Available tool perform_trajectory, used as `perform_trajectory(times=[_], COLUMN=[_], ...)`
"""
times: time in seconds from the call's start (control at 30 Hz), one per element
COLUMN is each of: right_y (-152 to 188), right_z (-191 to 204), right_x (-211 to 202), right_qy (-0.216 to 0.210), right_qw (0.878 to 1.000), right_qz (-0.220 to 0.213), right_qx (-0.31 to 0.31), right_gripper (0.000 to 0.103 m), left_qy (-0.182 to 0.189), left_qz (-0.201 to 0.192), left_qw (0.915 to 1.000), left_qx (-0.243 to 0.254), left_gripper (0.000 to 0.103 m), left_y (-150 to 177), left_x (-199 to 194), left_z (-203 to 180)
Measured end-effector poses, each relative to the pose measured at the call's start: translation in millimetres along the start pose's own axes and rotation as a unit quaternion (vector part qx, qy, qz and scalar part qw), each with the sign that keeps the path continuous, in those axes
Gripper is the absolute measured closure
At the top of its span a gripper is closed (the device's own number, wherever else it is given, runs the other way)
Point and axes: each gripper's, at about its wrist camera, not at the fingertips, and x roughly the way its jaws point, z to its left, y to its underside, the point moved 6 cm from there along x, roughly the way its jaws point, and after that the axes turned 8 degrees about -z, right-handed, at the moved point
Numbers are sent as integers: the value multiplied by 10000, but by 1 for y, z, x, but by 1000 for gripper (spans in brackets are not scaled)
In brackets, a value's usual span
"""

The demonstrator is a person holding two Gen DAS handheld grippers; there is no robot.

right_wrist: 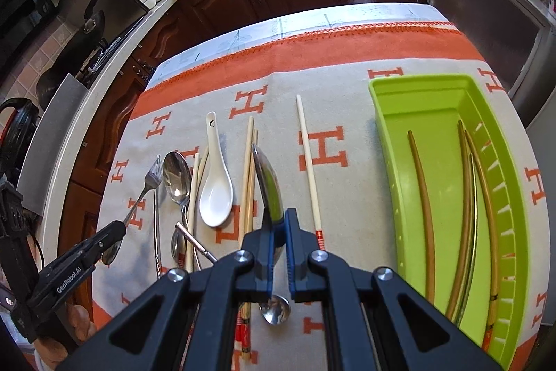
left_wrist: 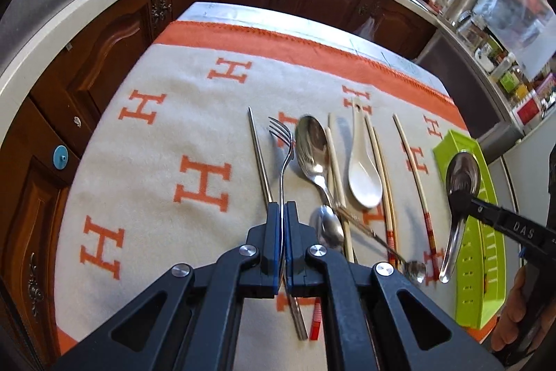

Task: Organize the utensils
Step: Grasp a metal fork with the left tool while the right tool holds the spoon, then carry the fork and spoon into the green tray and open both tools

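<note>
Left wrist view: left gripper (left_wrist: 282, 207) at far left of the action, fingers pinched fully together on the thin handle of the fork (left_wrist: 282, 159), tines pointing far, apparently held clear of the cloth (left_wrist: 146, 162) on the worktop. Risk here: slim, smooth handle gripped at one narrow spot, so likely to swivel or slide out on a quick turn.

Just right of it, lying close together on the cloth: large steel spoon (left_wrist: 311, 145), pale chopsticks (left_wrist: 335, 169), white ceramic spoon (left_wrist: 363, 176). Risk: the fork's low tail catching them and scattering the row.

Further right, right gripper (right_wrist: 282, 214), fingers narrowed onto the metal spoon (right_wrist: 267, 183), bowl edge-on and far of the fingers, handle end hanging near. Risk: heavy bowl levering the spoon round in the hold.

Far right, green tray (right_wrist: 382, 127) with brown chopsticks (right_wrist: 422, 197) already inside. Risk: both hands converging on it and knocking together, or a careless drop jolting the chopsticks.
</note>
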Motion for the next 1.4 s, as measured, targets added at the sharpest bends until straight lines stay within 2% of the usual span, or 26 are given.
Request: perform_trajectory(times=[0.37, 0.6, 0.73, 0.97, 1.03, 1.23, 1.4], right_y=[12, 14, 13, 7, 7, 6, 3], right_z=[-1, -3, -5, -5, -5, -6, -11], right_x=[-11, -11, -11, -13, -14, -17, -27], right_qy=[-45, -183, -190, -166, -169, -256, -372], right_qw=[10000, 9998, 9998, 9998, 9998, 9996, 9990], right_qz=[-6, 29, 17, -93, -113, -141, -200], right_qx=[-65, 37, 78, 50, 38, 58, 111], right_gripper=[98, 98, 98, 98, 98, 98, 98], left_qy=[-121, -189, -308, -433, -430, -348, -166], left_qz=[450, 500, 486, 443, 429, 459, 396], left_qw=[9988, 9984, 9975, 9942, 9932, 9964, 9981], left_qx=[128, 162, 412, 884, 992, 620, 449], left_gripper=[101, 87, 87, 88, 100, 103, 103], left_y=[37, 32, 22, 7, 7, 7, 8], left_x=[13, 26, 35, 49, 50, 46, 24], left_z=[21, 29, 24, 14, 12, 17, 9])
